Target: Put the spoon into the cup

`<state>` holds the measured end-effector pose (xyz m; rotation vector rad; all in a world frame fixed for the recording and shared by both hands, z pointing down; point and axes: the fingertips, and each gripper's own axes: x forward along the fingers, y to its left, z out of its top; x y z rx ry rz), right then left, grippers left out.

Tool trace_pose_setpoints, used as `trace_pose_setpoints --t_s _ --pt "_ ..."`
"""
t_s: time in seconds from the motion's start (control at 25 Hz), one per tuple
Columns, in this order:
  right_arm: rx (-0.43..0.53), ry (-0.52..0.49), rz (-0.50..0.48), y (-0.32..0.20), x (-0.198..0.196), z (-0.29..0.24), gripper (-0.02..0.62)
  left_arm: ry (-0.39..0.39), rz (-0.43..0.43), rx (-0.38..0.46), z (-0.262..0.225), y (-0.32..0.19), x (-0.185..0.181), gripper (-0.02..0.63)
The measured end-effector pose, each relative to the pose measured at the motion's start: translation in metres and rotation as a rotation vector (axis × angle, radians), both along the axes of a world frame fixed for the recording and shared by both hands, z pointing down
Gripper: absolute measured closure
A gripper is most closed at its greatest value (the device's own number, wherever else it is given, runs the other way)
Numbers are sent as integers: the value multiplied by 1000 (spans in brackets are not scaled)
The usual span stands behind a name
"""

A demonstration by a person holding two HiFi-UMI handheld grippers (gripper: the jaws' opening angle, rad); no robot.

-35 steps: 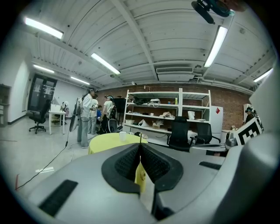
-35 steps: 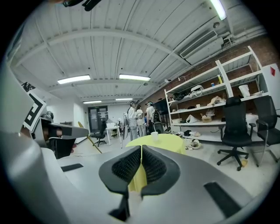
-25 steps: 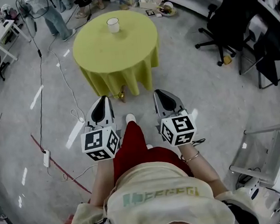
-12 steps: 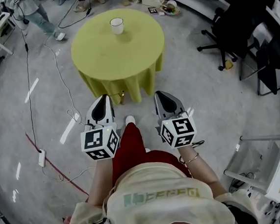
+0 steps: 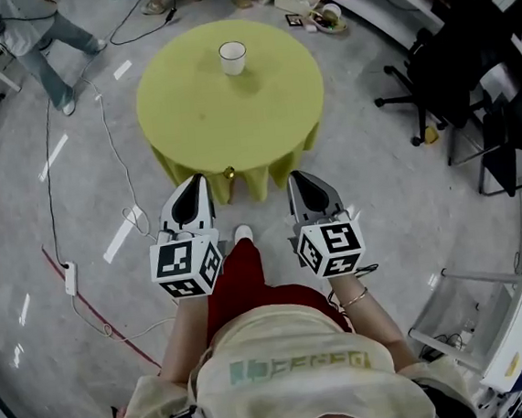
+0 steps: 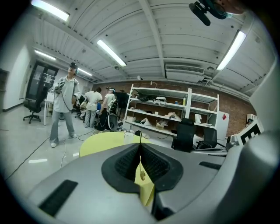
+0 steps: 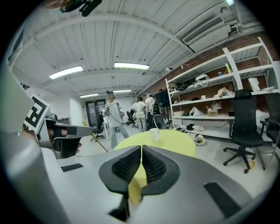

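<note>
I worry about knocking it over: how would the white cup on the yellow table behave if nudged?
The cup looks taller than wide, so a nudge near its rim would probably tip it. It stands on a cloth, which likely keeps its base from sliding. It seems small, so probably light.

A round surface stands on a grey floor. A yellow cloth covers the whole top and hangs in folds down the sides. One white cup stands upright on it, close to the far rim and about midway across; the rest of the top shows bare cloth. Both gripper views show the same surface with the cup on it. On the floor left of the surface, a thin cable runs past, a white power strip lies further left, and a red line crosses the floor.
</note>
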<state>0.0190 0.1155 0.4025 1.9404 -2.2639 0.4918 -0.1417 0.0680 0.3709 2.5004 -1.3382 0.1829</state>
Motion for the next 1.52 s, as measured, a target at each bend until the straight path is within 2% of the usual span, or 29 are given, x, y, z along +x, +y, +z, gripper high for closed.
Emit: trace_pose_setpoints --t_s 0.4,0.8,1.28,1.52 --pt "-7 8 16 -87 -6 0 558 3 16 -13 4 -86 -7 580" --pt "-6 32 25 -144 -14 0 558 12 30 -13 8 -143 -13 580" --pt "-35 35 55 -171 -9 2 558 -2 50 -44 12 -173 -11 581" --pt "-43 31 51 -174 7 8 558 -7 37 -48 14 -178 0 580"
